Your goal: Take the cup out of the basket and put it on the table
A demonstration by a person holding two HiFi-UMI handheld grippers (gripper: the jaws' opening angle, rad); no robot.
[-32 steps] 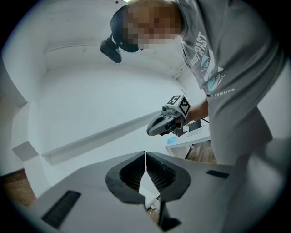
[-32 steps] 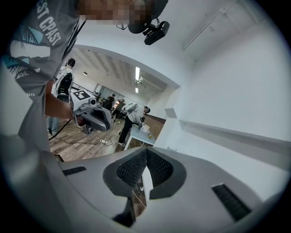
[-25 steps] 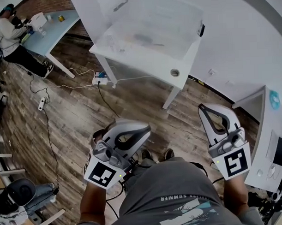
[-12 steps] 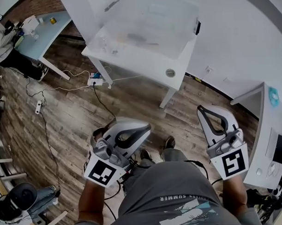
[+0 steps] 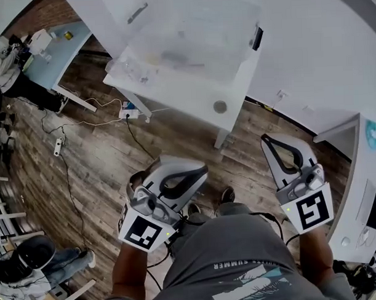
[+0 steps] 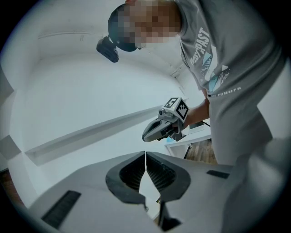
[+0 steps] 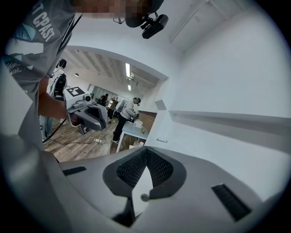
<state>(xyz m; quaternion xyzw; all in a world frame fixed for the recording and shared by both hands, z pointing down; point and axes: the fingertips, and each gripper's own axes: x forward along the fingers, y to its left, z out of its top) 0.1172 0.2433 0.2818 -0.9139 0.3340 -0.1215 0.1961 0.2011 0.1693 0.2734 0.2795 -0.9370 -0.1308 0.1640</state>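
A clear plastic basket (image 5: 196, 35) stands on a white table (image 5: 192, 91) ahead of me, in the upper part of the head view. Faint shapes show through its walls, and I cannot make out a cup among them. My left gripper (image 5: 203, 171) is held low above the wooden floor, well short of the table, jaws shut and empty. My right gripper (image 5: 266, 139) hangs to the right at about the same height, also shut with nothing in it. The left gripper view shows its closed jaws (image 6: 145, 157) against a white wall. In the right gripper view the closed jaws (image 7: 145, 152) also point at a white wall.
A power strip (image 5: 128, 109) and cables lie on the floor under the table's left side. A person sits at a blue table (image 5: 55, 49) at the far left. Another white desk (image 5: 362, 189) runs along the right edge. A dark chair (image 5: 25, 256) stands at the lower left.
The table and basket have slid a little left and nearer in the head view. Both grippers stay shut at about the same places.
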